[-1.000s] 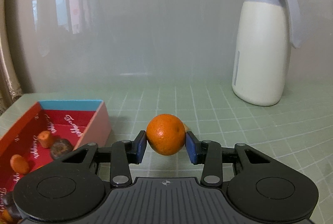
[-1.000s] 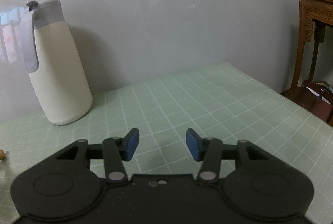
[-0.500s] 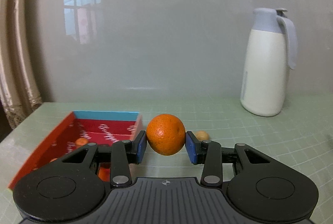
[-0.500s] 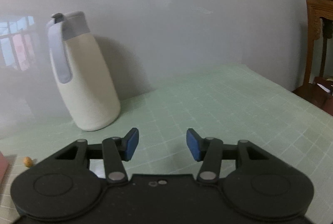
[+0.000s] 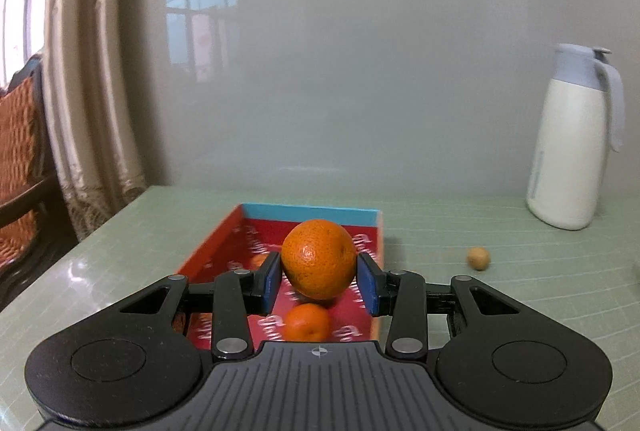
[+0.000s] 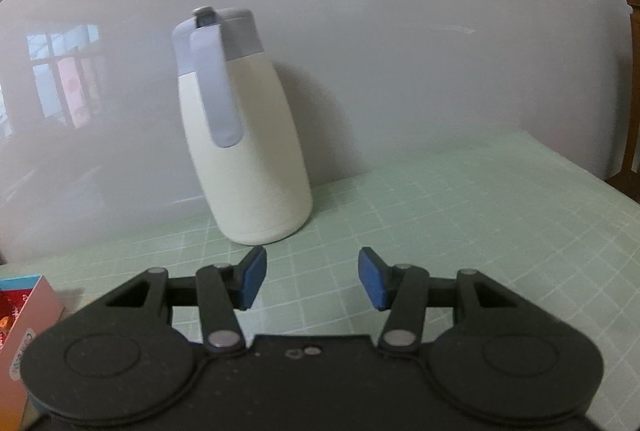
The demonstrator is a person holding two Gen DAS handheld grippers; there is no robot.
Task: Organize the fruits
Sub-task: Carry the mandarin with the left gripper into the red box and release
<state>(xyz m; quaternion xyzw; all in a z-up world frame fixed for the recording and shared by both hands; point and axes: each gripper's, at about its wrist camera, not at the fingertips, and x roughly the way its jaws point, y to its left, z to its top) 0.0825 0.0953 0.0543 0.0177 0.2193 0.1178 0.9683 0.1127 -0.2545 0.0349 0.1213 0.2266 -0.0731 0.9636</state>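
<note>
My left gripper (image 5: 319, 277) is shut on an orange mandarin (image 5: 319, 258) and holds it in the air over a red box (image 5: 208, 245) with a blue far wall. A smaller mandarin (image 5: 307, 322) lies in the box below it, and more fruit is partly hidden behind the fingers. A small tan fruit (image 5: 478, 258) lies on the green table to the right of the box. My right gripper (image 6: 312, 277) is open and empty above the table; the corner of the box (image 6: 28, 301) shows at its far left.
A white jug with a grey lid (image 5: 572, 143) stands at the back right by the wall; it also shows in the right wrist view (image 6: 244, 135). The table's left edge, a curtain (image 5: 88, 91) and a chair (image 5: 20, 151) lie to the left. Wooden furniture (image 6: 632, 111) stands past the right edge.
My left gripper has carried the mandarin leftward and now holds it over the red box. My right gripper has turned left, so the jug now stands nearer the middle of its view.
</note>
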